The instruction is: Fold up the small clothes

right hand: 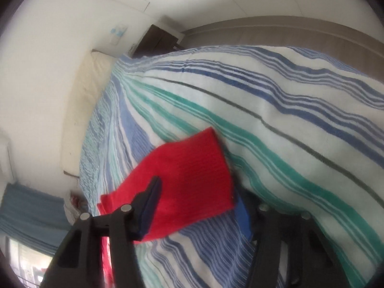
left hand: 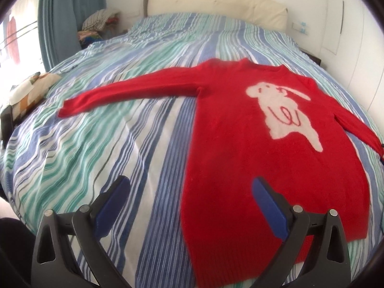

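Note:
A red sweater with a white animal figure lies flat, front up, on the striped bed cover. Its left sleeve stretches straight out to the left. My left gripper hovers open over the hem's left edge, with nothing held between its blue pads. In the right wrist view the red sleeve cuff lies between the fingers of my right gripper. The jaws stand well apart. The cloth passes under the left finger and covers part of the right pad.
A cream headboard closes the far end of the bed. A blue curtain and a pile of clothes stand at the far left. A patterned cushion lies on the left edge. A dark nightstand is beside the bed.

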Demonstrator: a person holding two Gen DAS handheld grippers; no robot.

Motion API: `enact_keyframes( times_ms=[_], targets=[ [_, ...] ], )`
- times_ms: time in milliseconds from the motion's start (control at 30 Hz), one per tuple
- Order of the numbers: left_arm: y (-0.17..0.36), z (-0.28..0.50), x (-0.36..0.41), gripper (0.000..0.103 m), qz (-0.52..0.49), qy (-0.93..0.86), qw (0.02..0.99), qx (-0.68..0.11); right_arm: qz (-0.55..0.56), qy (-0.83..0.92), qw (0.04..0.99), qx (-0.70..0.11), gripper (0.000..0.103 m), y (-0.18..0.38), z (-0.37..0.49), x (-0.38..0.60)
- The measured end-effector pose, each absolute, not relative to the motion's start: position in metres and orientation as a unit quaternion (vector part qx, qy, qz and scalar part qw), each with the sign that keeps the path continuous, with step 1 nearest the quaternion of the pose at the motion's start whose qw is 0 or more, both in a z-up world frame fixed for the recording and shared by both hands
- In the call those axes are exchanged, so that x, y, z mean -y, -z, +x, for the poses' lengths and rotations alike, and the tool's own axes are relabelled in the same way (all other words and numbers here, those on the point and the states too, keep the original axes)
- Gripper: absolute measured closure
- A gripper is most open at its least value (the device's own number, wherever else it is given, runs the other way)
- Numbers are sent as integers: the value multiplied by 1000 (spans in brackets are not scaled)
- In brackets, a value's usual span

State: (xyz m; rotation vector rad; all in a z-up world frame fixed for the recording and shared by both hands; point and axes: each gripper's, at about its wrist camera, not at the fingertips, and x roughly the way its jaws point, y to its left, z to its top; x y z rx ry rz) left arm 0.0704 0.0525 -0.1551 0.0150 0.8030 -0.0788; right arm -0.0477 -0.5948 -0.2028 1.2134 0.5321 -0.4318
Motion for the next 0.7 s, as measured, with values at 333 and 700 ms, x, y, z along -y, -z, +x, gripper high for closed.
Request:
enact_keyframes(
  times_ms=[333,700],
  targets=[
    [155,80,-74,2,-33,18,918,-395,371,234,852,-286,93,111,-5,551],
    [149,88,-107,2,-102,-3,917,-386,192,-87,934,-289,93,-55,174,293]
  ],
)
